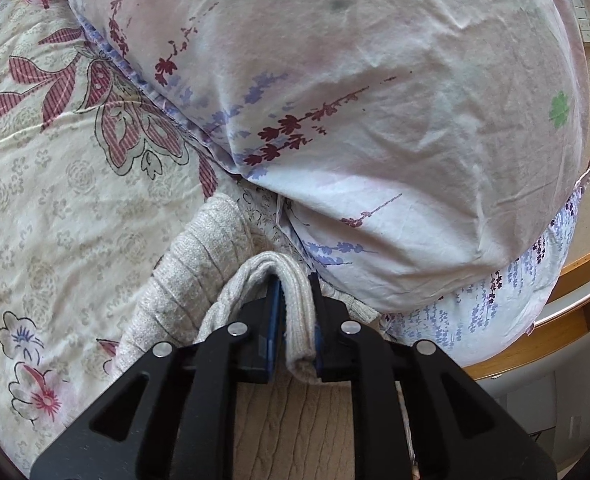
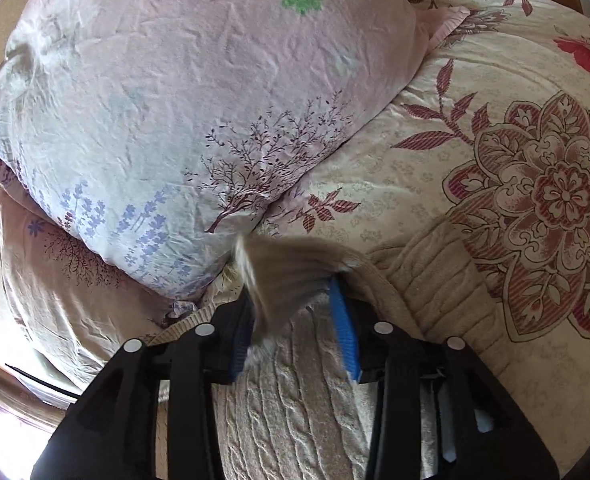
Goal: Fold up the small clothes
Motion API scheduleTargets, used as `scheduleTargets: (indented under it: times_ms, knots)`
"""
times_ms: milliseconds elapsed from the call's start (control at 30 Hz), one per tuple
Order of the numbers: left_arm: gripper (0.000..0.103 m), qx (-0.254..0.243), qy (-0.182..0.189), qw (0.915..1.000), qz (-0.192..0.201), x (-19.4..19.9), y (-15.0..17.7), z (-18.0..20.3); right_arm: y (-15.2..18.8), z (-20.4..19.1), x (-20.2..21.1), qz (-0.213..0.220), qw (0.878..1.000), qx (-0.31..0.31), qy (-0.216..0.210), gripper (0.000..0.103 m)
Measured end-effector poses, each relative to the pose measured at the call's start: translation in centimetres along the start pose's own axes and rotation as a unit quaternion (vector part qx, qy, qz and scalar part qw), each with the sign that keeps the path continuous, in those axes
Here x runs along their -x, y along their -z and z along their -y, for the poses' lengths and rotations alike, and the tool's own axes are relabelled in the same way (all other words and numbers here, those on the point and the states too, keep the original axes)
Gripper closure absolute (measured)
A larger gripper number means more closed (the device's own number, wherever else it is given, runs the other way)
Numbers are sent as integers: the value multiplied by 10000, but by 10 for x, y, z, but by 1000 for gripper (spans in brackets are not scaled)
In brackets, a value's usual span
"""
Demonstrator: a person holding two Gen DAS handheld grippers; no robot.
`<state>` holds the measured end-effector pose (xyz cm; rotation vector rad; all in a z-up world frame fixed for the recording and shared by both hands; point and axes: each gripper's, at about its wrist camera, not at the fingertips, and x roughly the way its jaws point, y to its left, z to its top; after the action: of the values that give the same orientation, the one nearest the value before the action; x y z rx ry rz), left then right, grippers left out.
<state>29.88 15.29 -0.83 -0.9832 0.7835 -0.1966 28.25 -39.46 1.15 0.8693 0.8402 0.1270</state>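
Observation:
A beige cable-knit sweater (image 1: 199, 264) lies on a flowered bedspread (image 1: 55, 184). My left gripper (image 1: 295, 280) is shut on a folded ribbed edge of the sweater, pinched between its blue pads, close to the pillow. In the right wrist view the sweater (image 2: 295, 408) spreads under my right gripper (image 2: 291, 284). Its jaws stand apart, with a blurred flap of sweater fabric (image 2: 287, 276) between the blue pads (image 2: 345, 328). The flap looks loose and moving.
A large pale pillow (image 1: 355, 100) with purple sprigs and a green clover lies just ahead of both grippers, also in the right wrist view (image 2: 183, 100). A second pillow (image 2: 63, 280) lies under it. A wooden bed frame edge (image 1: 567, 308) runs at the right.

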Motion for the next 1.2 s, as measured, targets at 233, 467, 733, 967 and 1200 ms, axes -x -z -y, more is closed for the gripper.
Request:
scheduleTargets:
  times_ms: [233,467,733,967,1200]
  knots:
    - [84,-154,-49,9998,126,-4,5,6,8,-7,-6,29,9994,309,132,46]
    - [83,-34,55,10000,9,-1,-1,0,11,-14,-11,-67,9981,550,263,44]
    - [35,-861,221,9952,420,53,-4,16,39,-46,14,200,9855,1615,478,22]
    - [46,-1936,-359,9801,-235,51,35,31,70,-69,22,12,9684,2453,456,19]
    - [75,-2468,-1083,9630,-61,71,47,19,72,-66,40,267,9627,2619,626,18]
